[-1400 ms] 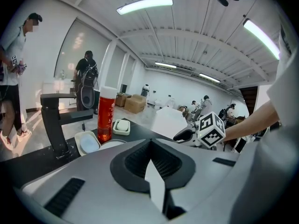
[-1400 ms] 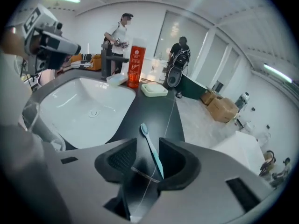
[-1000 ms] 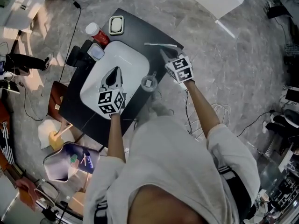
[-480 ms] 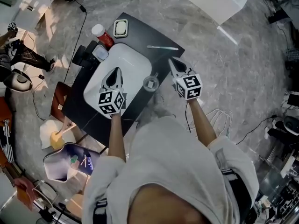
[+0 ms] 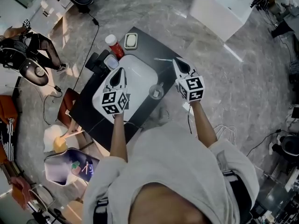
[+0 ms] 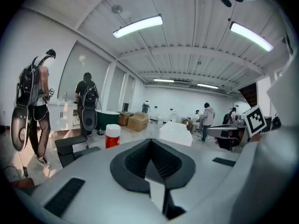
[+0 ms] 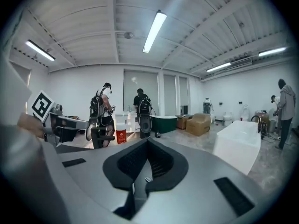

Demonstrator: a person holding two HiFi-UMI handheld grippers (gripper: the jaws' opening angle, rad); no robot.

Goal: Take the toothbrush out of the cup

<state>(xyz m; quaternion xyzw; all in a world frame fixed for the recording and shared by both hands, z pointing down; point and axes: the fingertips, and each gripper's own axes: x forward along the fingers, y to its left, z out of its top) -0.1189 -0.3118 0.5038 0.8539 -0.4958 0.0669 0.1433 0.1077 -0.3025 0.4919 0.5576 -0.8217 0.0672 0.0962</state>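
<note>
Though visible, bottle (image 5: pixel 113 45) print illegible

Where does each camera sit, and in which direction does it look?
Head view: on the person's head, looking steeply down at the black table; the arms, left gripper and right gripper show.
Left gripper view: on the left gripper, facing roughly level across the room; its shut jaws show.
Right gripper view: likewise on the right gripper; its shut jaws show.
Shared: all show the red bottle.
</note>
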